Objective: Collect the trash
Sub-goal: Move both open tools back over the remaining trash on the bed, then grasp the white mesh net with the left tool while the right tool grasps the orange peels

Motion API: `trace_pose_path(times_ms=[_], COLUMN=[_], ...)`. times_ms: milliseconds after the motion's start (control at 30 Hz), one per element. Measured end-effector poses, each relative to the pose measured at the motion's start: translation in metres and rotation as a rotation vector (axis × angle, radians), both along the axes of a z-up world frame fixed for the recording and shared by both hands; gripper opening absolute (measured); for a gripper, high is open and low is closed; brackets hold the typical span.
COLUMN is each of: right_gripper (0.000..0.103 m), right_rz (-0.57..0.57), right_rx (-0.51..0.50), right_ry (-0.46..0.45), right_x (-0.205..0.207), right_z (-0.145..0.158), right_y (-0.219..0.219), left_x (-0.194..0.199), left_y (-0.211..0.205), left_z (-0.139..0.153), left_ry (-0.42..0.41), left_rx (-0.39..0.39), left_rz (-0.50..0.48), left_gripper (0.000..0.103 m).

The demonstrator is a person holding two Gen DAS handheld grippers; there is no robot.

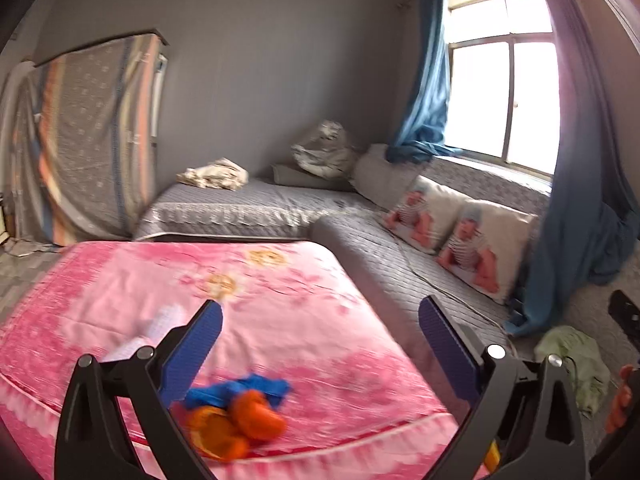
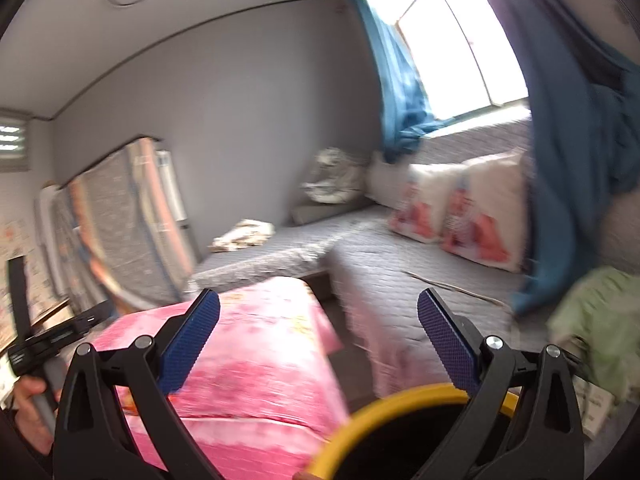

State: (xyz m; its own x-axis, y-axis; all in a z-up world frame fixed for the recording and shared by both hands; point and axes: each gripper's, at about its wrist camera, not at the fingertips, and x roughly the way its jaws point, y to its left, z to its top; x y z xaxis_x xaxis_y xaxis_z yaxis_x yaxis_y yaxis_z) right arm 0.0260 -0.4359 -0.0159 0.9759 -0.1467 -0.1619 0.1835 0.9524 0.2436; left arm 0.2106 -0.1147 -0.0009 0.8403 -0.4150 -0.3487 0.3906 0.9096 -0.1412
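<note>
Left gripper (image 1: pixel 320 320) released, jaws wide, nothing between. Right gripper (image 2: pixel 319 312) likewise spread, nothing gripped. Trash on pink blanket (image 1: pixel 280 304), near its front edge: orange peel (image 1: pixel 236 428) touching blue wrapper (image 1: pixel 240 390); white tissue (image 1: pixel 156 328) just behind the blanket's left part. Yellow-rimmed bin (image 2: pixel 404 404) just beside the blanket's right edge, below right gripper. Past the blanket: grey bed (image 1: pixel 380 240), two pillows (image 1: pixel 460 236) on it. Beyond the blanket, window (image 1: pixel 504 80) with blue curtains (image 1: pixel 428 80).

We see the orange-and-blue trash (image 1: pixel 240 412) only as a blur; the yellow-rimmed bin (image 2: pixel 404 404) is cut off at the bottom edge.
</note>
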Motion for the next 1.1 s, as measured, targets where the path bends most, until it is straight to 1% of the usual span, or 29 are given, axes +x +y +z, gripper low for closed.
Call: trace_pose_path(times_ms=[200,300,400,467,500,567,700,800,900,1000,1100], right_gripper=[0.095,0.095,0.095,0.095,0.095,0.095,0.095,0.095,0.094,0.094,0.093], right_rz=[0.087,0.143,0.223,0.289,0.306,0.365,0.412,0.439,0.444,0.455,0.450], right_rx=[-0.066,-0.103,-0.145,-0.165,-0.168,-0.166,-0.192,-0.197,-0.169,-0.116,-0.122], right_ry=[-0.038,-0.038,-0.008,0.041,0.057,0.108,0.189,0.248,0.310,0.363,0.397], right_x=[0.041,0.059,0.081,0.099,0.105,0.123,0.150,0.166,0.179,0.192,0.199], right_z=[0.020,0.026,0.029,0.025,0.024,0.016,-0.001,-0.016,-0.036,-0.055,-0.069], right_y=[0.058,0.086,0.119,0.144,0.150,0.168,0.199,0.218,0.225,0.224,0.231], left_x=[0.025,0.034,0.043,0.049,0.052,0.061,0.078,0.093,0.106,0.115,0.122], left_y=[0.069,0.095,0.115,0.126,0.130,0.140,0.150,0.155,0.157,0.155,0.151], left_z=[0.004,0.003,0.000,-0.004,-0.006,-0.013,-0.027,-0.042,-0.056,-0.068,-0.077], left_ry=[-0.006,-0.007,0.002,0.012,0.018,0.037,0.077,0.120,0.153,0.181,0.201], left_rx=[-0.006,-0.002,0.004,0.011,0.014,0.022,0.037,0.044,0.056,0.075,0.089], left_rz=[0.141,0.194,0.231,0.253,0.262,0.279,0.289,0.290,0.281,0.261,0.234], left_gripper=[0.095,0.095,0.095,0.095,0.095,0.095,0.095,0.095,0.095,0.095,0.095])
